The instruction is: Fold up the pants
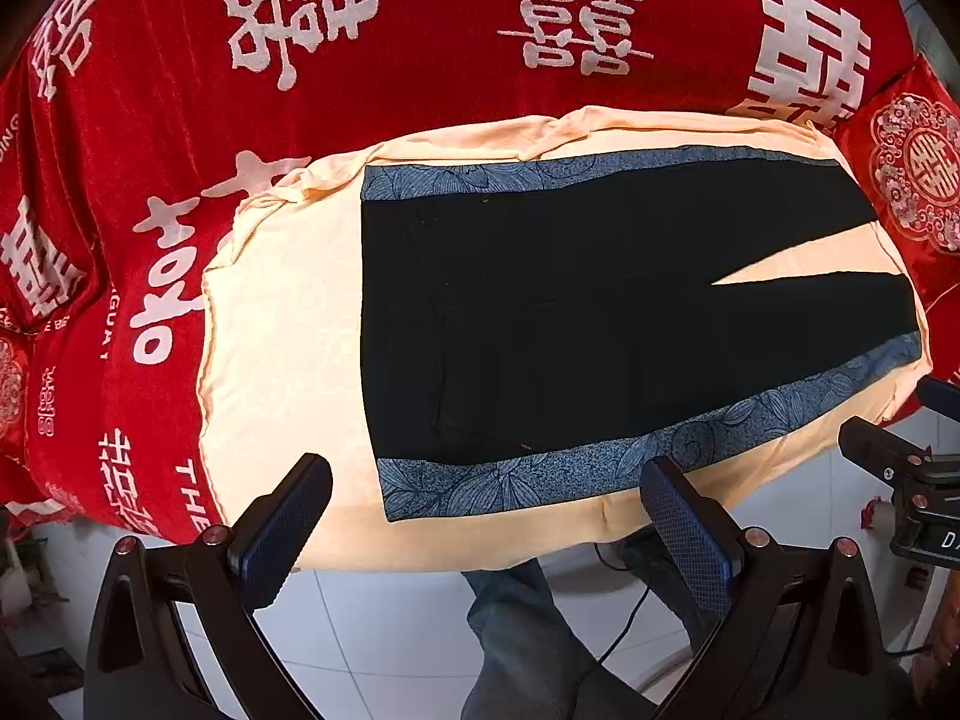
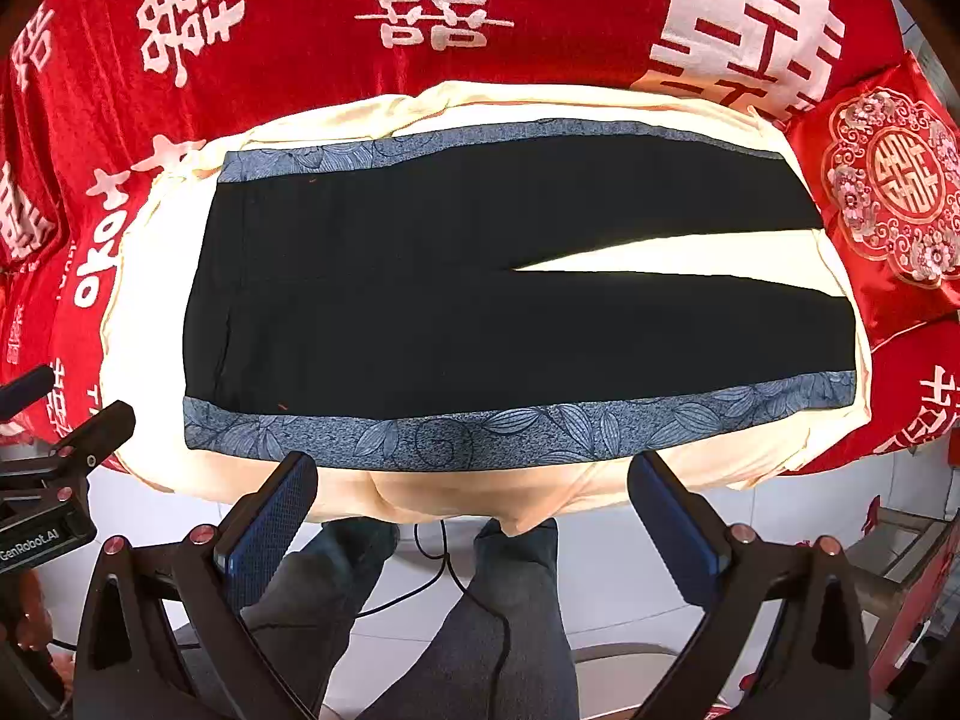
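Note:
Black pants [image 1: 570,312] with blue patterned side stripes lie flat on a cream cloth [image 1: 282,324], waistband to the left, legs spread in a narrow V to the right. They also show in the right wrist view [image 2: 480,300]. My left gripper [image 1: 486,480] is open and empty, held just short of the near blue stripe by the waist end. My right gripper [image 2: 474,474] is open and empty, just short of the near stripe's middle. Each gripper shows at the edge of the other's view.
A red bedspread [image 1: 360,90] with white characters covers the bed behind and around the cream cloth [image 2: 150,312]. A red embroidered cushion [image 2: 888,192] sits at the right. White floor tiles, a cable and the person's legs [image 2: 510,630] lie below.

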Demonstrator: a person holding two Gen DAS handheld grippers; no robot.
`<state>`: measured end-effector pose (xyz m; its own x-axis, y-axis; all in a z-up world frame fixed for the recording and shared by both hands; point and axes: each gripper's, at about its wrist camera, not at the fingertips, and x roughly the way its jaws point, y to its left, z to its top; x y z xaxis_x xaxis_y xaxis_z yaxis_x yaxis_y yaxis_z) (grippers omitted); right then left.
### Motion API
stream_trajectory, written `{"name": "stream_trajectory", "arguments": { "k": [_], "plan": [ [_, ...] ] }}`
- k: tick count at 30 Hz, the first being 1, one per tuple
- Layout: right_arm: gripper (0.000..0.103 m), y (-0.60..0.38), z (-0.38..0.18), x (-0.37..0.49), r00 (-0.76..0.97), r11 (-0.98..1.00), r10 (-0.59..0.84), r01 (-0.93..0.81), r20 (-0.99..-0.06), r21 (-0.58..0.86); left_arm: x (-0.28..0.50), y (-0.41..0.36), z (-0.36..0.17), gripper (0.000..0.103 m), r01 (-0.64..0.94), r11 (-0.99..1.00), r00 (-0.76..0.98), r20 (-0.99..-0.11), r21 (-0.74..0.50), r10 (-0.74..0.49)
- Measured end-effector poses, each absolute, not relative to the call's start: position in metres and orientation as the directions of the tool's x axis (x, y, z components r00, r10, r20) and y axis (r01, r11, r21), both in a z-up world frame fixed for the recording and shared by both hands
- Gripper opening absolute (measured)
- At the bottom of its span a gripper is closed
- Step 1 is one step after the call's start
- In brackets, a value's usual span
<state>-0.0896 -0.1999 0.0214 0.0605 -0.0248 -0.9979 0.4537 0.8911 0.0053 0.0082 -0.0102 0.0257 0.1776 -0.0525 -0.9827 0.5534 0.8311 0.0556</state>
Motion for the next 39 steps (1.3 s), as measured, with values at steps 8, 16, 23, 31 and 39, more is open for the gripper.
{"name": "stream_trajectory", "arguments": {
  "k": [8, 16, 23, 31, 39],
  "plan": [
    [0.103, -0.207, 0.019, -0.091, 0.072, 0.904, -0.029, 0.427, -0.997, 0.005, 0.002, -0.018, 0.024, 0.103, 0.543, 0.836, 0.184, -0.982, 0.075, -0.032],
    [0.103, -0.234, 0.016, -0.097, 0.086, 0.933, 0.006, 0.357, -0.996, 0.037, -0.008, -0.036, 0.022, 0.103, 0.426, 0.901, 0.179, -0.984, 0.08, 0.003],
    [0.103, -0.257, 0.011, -0.101, 0.088, 0.959, -0.015, 0.283, -0.996, 0.01, -0.027, -0.04, 0.019, 0.103, 0.295, 0.952, 0.165, -0.986, 0.081, 0.032],
    [0.103, -0.262, -0.004, -0.1, 0.091, 0.957, -0.033, 0.292, -0.995, -0.005, -0.033, -0.031, -0.001, 0.103, 0.265, 0.96, 0.129, -0.99, 0.088, 0.055],
    [0.103, -0.246, -0.052, -0.094, 0.053, 0.962, -0.086, 0.264, -0.995, -0.069, -0.019, -0.021, -0.056, 0.103, 0.288, 0.955, 0.093, -0.995, 0.064, 0.039]
  ]
}}
